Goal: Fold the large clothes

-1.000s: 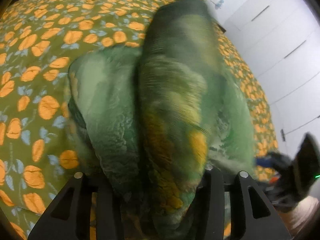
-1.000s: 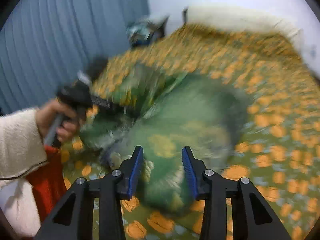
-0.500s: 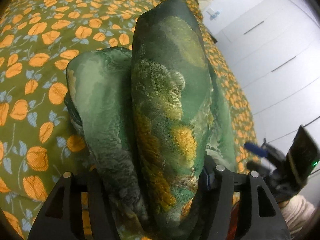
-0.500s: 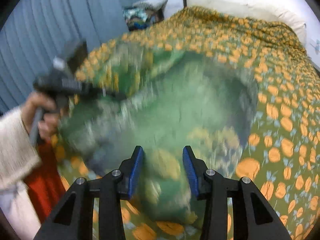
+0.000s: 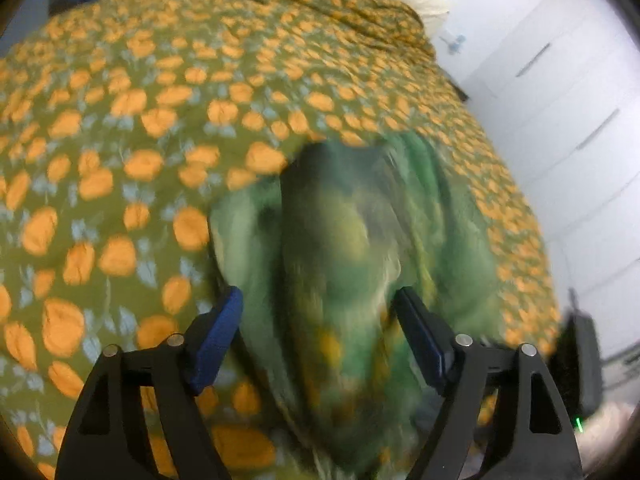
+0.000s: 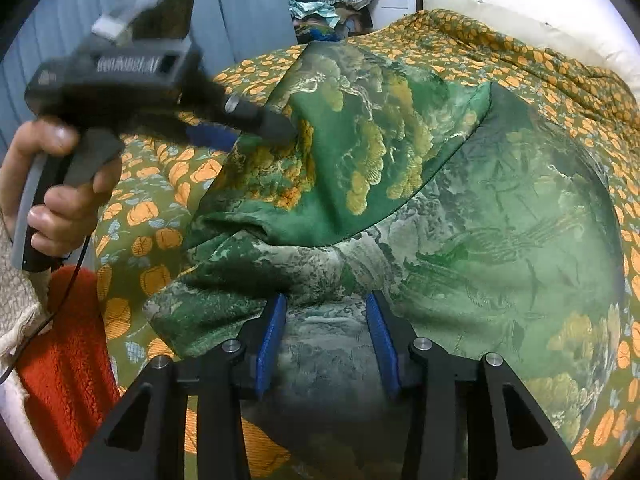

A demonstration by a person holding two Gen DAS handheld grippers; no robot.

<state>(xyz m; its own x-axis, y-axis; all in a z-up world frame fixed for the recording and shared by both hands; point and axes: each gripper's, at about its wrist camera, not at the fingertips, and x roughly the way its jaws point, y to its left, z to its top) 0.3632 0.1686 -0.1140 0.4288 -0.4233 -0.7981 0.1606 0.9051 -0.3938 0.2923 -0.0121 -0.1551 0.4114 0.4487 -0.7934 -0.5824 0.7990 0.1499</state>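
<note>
A large green garment with a gold and grey landscape print [image 6: 460, 216] lies spread on the bed, one part folded over on its left side. In the left wrist view the garment [image 5: 360, 248] is blurred and lies between and beyond the fingers. My left gripper [image 5: 320, 332] is open, its blue pads apart with cloth between them. It also shows in the right wrist view [image 6: 256, 128], touching the folded part. My right gripper [image 6: 324, 336] is open just above the garment's near edge.
The bed has an olive bedspread with orange fruit print [image 5: 120, 140]. White wardrobe doors [image 5: 560, 92] stand to the right. A pillow [image 6: 500, 8] lies at the head, a pile of clothes [image 6: 332, 12] beyond the bed, and blue curtains [image 6: 248, 4] at the left.
My left gripper held a raised bunch of the garment; now its jaws are open and the cloth has dropped lower on the bed. The right gripper has moved closer to the garment's near edge.
</note>
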